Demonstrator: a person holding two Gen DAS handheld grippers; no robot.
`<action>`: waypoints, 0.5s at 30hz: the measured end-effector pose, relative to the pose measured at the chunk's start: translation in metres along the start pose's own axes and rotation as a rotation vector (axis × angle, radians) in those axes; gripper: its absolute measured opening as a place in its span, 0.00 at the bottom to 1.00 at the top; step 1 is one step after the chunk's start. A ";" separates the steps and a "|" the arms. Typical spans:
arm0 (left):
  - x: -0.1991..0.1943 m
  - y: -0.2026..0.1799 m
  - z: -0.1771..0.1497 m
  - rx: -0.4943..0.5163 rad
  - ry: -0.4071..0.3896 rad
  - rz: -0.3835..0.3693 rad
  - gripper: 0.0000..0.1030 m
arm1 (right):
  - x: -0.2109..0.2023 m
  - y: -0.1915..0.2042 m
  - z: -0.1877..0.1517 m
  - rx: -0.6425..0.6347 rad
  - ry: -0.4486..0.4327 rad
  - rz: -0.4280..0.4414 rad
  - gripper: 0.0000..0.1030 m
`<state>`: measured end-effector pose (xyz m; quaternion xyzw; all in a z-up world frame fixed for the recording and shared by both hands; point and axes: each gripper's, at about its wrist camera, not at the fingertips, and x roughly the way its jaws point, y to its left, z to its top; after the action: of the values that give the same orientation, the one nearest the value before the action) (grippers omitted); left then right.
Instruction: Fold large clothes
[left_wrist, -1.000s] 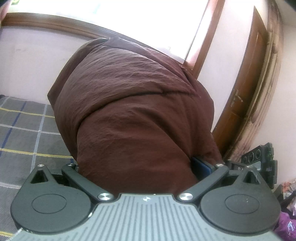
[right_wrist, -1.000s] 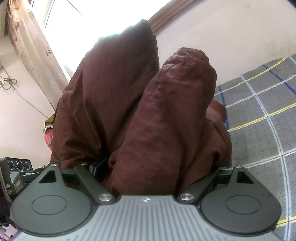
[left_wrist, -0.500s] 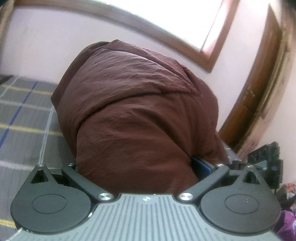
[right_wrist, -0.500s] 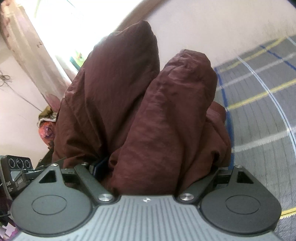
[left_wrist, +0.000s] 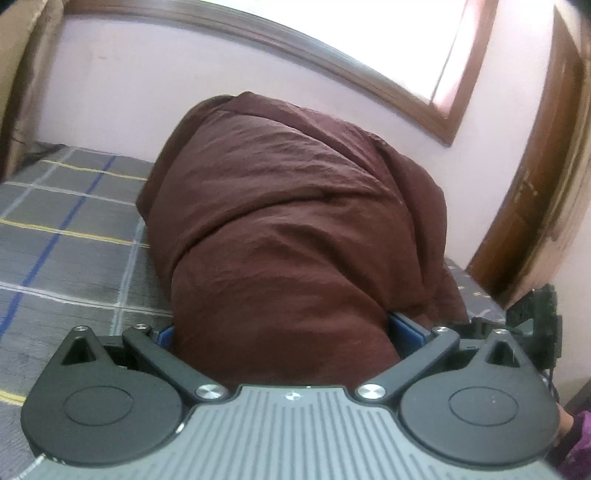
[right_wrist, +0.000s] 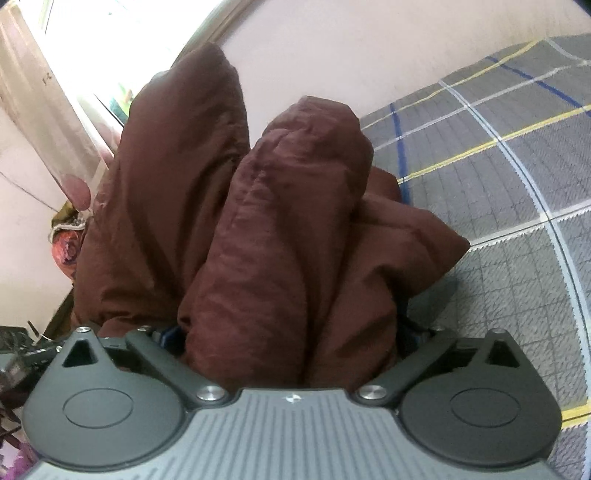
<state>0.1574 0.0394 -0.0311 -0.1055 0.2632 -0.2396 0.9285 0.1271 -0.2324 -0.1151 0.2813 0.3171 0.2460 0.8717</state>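
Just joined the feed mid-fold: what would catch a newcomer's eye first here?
A big maroon garment fills the middle of both views, bunched between the left tongs and the right tongs. Under it lies a grey checked bedsheet, with a bright window on the wall behind.

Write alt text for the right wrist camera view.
The right gripper clamps a bunched dark maroon fabric garment that rises in two humps, above a grey plaid bedsheet, with a pale wall behind.
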 end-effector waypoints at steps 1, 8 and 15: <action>-0.004 0.001 0.000 0.002 -0.003 0.012 1.00 | -0.002 0.000 -0.001 -0.003 0.001 -0.001 1.00; -0.031 -0.010 -0.004 0.059 -0.082 0.086 1.00 | -0.007 0.001 -0.004 0.000 -0.003 -0.002 1.00; -0.032 -0.037 -0.001 0.189 -0.164 0.047 0.98 | -0.017 0.008 -0.004 -0.020 -0.017 -0.010 1.00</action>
<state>0.1186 0.0237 -0.0062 -0.0305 0.1650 -0.2321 0.9581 0.1104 -0.2355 -0.1054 0.2728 0.3087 0.2424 0.8783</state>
